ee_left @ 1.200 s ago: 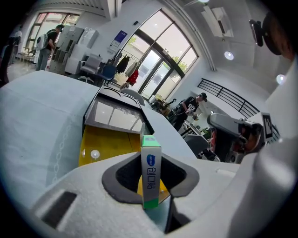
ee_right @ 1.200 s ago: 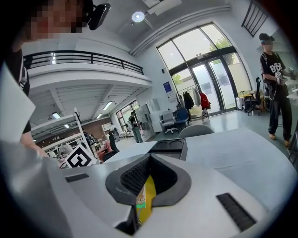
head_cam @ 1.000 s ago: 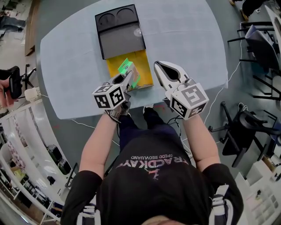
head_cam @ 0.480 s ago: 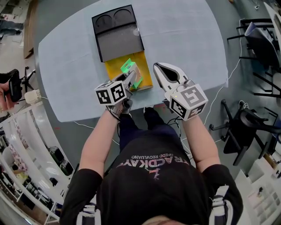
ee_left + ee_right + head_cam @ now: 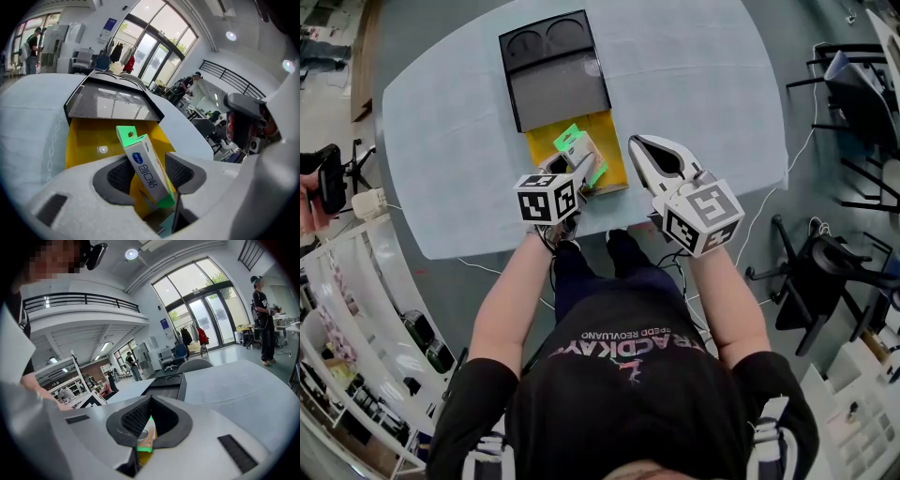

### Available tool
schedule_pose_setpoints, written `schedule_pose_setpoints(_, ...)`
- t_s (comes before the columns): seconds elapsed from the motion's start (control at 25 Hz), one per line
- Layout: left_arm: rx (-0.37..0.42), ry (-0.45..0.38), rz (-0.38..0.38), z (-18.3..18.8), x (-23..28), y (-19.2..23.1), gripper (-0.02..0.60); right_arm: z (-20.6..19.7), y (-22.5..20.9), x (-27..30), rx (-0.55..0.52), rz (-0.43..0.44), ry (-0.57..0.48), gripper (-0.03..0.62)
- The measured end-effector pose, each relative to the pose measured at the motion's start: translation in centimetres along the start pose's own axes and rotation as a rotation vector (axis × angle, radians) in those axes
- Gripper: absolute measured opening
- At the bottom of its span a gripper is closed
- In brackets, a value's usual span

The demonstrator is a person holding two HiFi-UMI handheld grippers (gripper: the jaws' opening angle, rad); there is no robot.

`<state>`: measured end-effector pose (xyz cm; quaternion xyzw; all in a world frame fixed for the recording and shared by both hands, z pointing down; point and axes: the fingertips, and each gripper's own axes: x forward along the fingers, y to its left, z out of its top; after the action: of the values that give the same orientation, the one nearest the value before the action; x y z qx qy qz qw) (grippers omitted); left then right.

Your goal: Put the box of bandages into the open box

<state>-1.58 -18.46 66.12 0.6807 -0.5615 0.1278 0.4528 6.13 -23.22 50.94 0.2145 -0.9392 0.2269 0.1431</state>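
From the head view, the box of bandages [image 5: 575, 147] stands tilted over the near left part of the open box [image 5: 609, 141], whose black lid [image 5: 555, 70] is folded back on the bench [image 5: 694, 75]. Your left tool [image 5: 583, 172] reaches over the near edge of the open box with the bandages between its tips. Your left forearm [image 5: 514, 300] runs straight out from your body, and the tool is pitched well down. Your right tool [image 5: 637, 142] lies just beside the open box on its right. It sits nearly level, with its tips together and nothing in them.

In the left gripper view, the jaws of the left tool [image 5: 150, 173] have just been opening. The box of bandages [image 5: 146, 168] leans between the pads with its green tab uppermost, and there is a clear gap at the left pad, so it looks released rather than clamped. Its lower end drops toward the yellow floor of the open box [image 5: 89, 140], though the tool body hides where it rests.

In the right gripper view, the pads of the right tool [image 5: 149, 400] meet at their far ends and hold nothing. A strip of the bandage box [image 5: 147, 436] shows below them.

I'd judge the placing essentially done. What is left for you is to back the left tool out without tipping the bandages over the wall.
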Motion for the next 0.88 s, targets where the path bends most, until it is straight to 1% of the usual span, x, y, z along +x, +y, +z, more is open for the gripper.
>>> schedule_pose_setpoints(0.2, 0.166, 0.023, 0.083, -0.1, -0.1, 0.5, 0.247, -0.3, 0.2, 0.1, 0.007, 0.0, 0.004, 0.011)
schedule_pose_setpoints(0.28, 0.203, 0.03, 0.109, -0.1, -0.3, 0.7, 0.253, -0.4, 0.3, 0.0, 0.009, 0.001, 0.004, 0.011)
schedule_pose_setpoints(0.44, 0.234, 0.037, 0.143, -0.2, -0.9, 1.1, 0.267, -0.4, 0.3, -0.2, 0.009, 0.0, 0.003, 0.011)
schedule_pose_setpoints(0.56, 0.255, 0.058, 0.162, -0.7, -1.2, 1.3, 0.302, -0.6, 0.5, -0.4, 0.013, 0.002, 0.004, 0.011)
schedule_pose_setpoints(0.68, 0.271, 0.067, 0.183, -0.7, -1.4, 1.6, 0.316, -0.5, 0.8, -0.5, 0.012, 0.005, 0.002, 0.011)
schedule_pose_setpoints(0.76, 0.268, 0.056, 0.202, -0.6, -1.8, 2.1, 0.319, -0.5, 1.1, -0.5, 0.01, 0.006, -0.001, 0.011)
schedule_pose_setpoints(0.88, 0.234, 0.028, 0.209, -0.4, -2.5, 2.4, 0.324, -0.5, 1.3, -0.7, 0.008, 0.008, -0.005, 0.011)
